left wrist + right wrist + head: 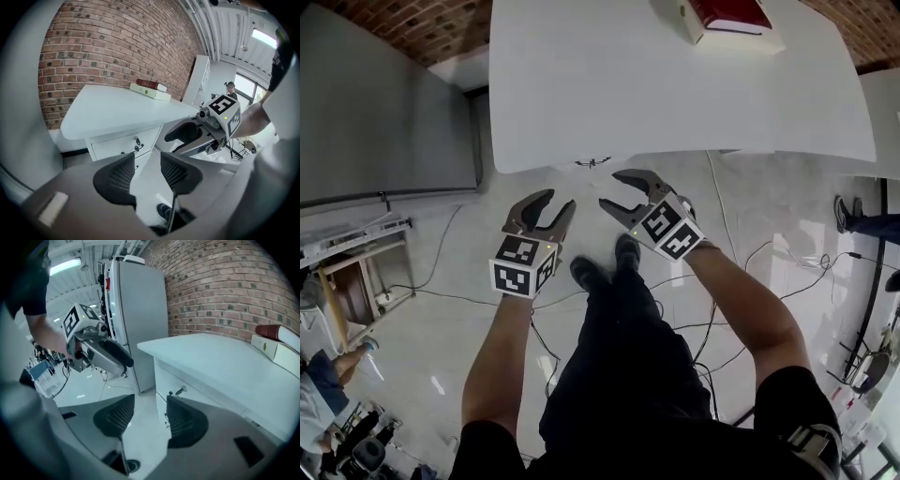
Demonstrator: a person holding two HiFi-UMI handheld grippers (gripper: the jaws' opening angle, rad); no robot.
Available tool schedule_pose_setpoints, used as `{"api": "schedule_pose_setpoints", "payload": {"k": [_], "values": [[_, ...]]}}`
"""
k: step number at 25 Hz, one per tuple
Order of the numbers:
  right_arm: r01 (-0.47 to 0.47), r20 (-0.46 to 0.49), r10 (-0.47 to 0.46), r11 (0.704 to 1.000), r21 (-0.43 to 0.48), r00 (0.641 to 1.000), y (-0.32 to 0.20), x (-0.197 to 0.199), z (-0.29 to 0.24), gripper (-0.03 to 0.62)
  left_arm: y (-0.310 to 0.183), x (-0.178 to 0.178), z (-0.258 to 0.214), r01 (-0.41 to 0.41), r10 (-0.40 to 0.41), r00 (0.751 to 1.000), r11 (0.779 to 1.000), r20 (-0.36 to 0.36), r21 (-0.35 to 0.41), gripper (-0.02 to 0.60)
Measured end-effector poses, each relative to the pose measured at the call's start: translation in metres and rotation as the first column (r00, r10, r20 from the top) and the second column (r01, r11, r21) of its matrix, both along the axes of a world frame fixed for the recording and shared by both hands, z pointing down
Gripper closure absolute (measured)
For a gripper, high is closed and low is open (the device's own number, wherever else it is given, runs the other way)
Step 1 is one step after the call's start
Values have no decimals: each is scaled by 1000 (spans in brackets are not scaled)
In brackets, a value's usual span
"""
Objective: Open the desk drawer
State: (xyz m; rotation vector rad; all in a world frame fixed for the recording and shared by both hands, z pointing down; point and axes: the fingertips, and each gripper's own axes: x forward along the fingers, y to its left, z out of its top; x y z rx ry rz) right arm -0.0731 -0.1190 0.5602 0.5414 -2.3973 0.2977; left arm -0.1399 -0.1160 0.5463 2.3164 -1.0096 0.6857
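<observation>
The white desk (pixel 581 84) fills the top of the head view, and a small dark drawer handle (pixel 592 162) peeks out under its near edge. In the left gripper view the white drawer fronts (pixel 117 145) sit under the desktop with a dark handle (pixel 136 143). The same handle (pixel 177 391) shows in the right gripper view. My left gripper (pixel 558 204) and right gripper (pixel 614 190) hang side by side just in front of the desk edge, apart from it. Both the left gripper (pixel 147 173) and the right gripper (pixel 145 420) are open, with only floor between the jaws.
A red book on a white box (pixel 731 21) lies at the desk's far right. A tall grey cabinet (pixel 384 103) stands left of the desk. Cables (pixel 741 272) run over the pale floor. My shoes (pixel 605 262) are below the grippers. A brick wall (pixel 117 42) is behind the desk.
</observation>
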Motion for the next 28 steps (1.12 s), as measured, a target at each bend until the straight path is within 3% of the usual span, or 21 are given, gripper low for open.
{"api": "schedule_pose_setpoints", "payload": {"k": [6, 12, 19, 25, 28], "values": [[47, -126, -38, 996, 72, 991, -31, -4, 63, 390, -7, -5, 46, -31, 31, 999, 1000, 31, -7, 400], [86, -260, -30, 975, 207, 965, -64, -6, 101, 390, -14, -10, 80, 9, -9, 1000, 999, -6, 31, 400], [126, -348, -27, 956, 265, 937, -78, -18, 135, 390, -17, -11, 107, 38, -38, 999, 999, -21, 11, 400], [197, -423, -40, 922, 334, 905, -93, -23, 148, 402, -18, -12, 106, 57, -57, 998, 998, -15, 1, 400], [266, -481, -56, 885, 382, 875, -94, -22, 152, 413, -17, -10, 104, 71, -71, 997, 997, -13, 5, 400]]}}
